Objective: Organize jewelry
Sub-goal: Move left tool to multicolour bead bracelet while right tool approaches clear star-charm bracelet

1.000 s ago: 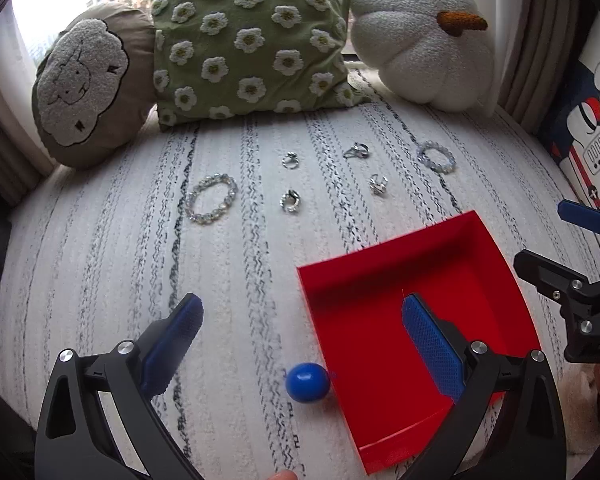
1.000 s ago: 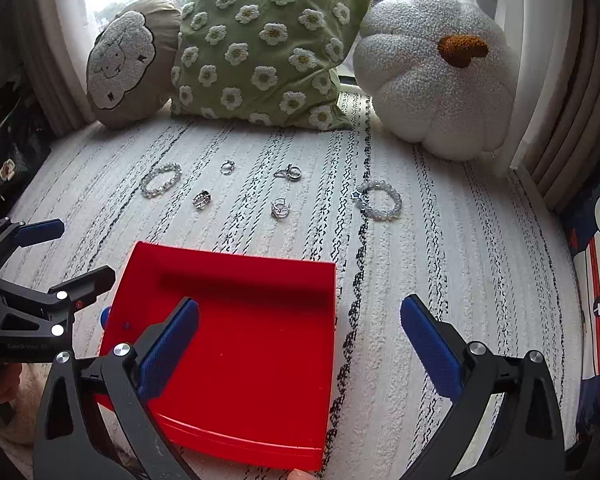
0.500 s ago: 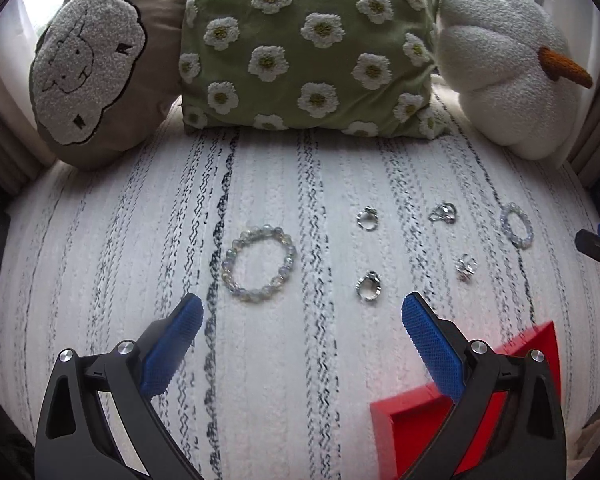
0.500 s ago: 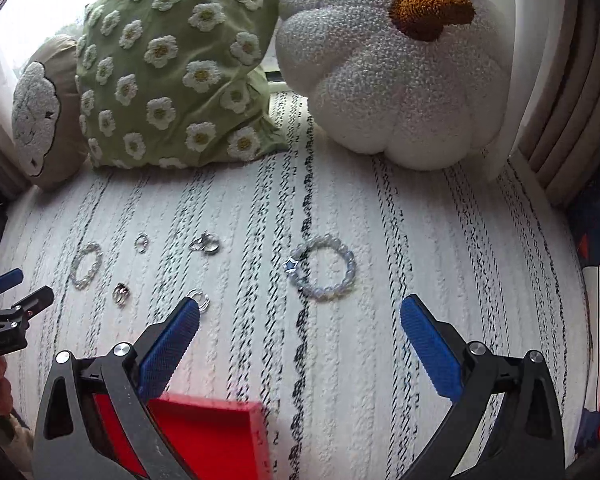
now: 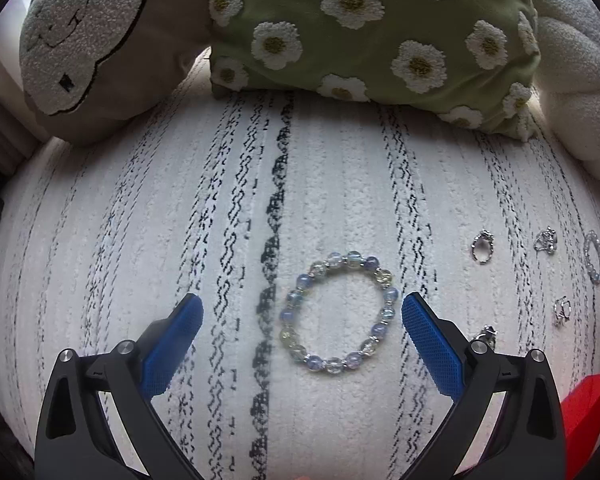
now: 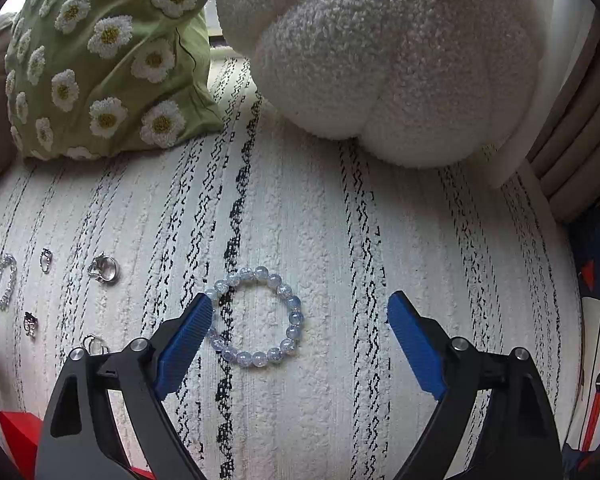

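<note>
We hold both the left gripper (image 5: 302, 312) and the right gripper (image 6: 300, 312) wide open, empty. The left bracelet (image 5: 339, 311) lies between our left fingers toward 3 o'clock; the right bracelet (image 6: 256, 317) touches our right gripper's 9 o'clock finger (image 6: 186, 336). Closing off-centre may push the beads away on the soft cover (image 6: 340, 240).

Background: sheep-face cushion (image 5: 80, 36), green daisy pillow (image 5: 376, 28) and white pumpkin plush (image 6: 388, 60) resting on a black-striped white blanket (image 5: 140, 216).

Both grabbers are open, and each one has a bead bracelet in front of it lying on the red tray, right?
Not quite. Both the left gripper and the right gripper are open, each facing a bead bracelet, but the bracelets lie on the striped white blanket, not on the red tray. Both wrist views show the tray only at the picture's lower edge.
</note>
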Motion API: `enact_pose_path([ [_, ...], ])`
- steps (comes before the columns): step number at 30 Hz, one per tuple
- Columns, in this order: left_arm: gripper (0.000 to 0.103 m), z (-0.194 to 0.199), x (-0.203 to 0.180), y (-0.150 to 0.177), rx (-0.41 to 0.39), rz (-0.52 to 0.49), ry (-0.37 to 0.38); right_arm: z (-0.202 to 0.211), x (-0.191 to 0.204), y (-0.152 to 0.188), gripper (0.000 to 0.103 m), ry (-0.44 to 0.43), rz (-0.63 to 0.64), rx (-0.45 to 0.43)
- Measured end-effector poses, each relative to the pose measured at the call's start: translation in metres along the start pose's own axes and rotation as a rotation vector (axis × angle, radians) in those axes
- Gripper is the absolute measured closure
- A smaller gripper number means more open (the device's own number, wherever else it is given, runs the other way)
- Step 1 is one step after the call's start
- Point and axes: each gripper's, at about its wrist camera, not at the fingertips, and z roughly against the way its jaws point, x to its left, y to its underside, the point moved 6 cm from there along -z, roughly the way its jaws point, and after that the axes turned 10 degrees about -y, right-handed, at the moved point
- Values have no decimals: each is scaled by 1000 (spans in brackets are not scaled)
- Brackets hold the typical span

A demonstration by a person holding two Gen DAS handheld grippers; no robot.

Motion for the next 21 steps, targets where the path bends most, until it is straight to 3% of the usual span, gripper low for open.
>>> enact_pose_path([
  [13, 7, -22, 5, -5, -13, -15, -21, -23, -18, 4, 20, -7, -53, 25],
  [21, 7, -34, 6, -4, 3, -19, -24, -38, -19, 4, 30, -31, -68, 44],
])
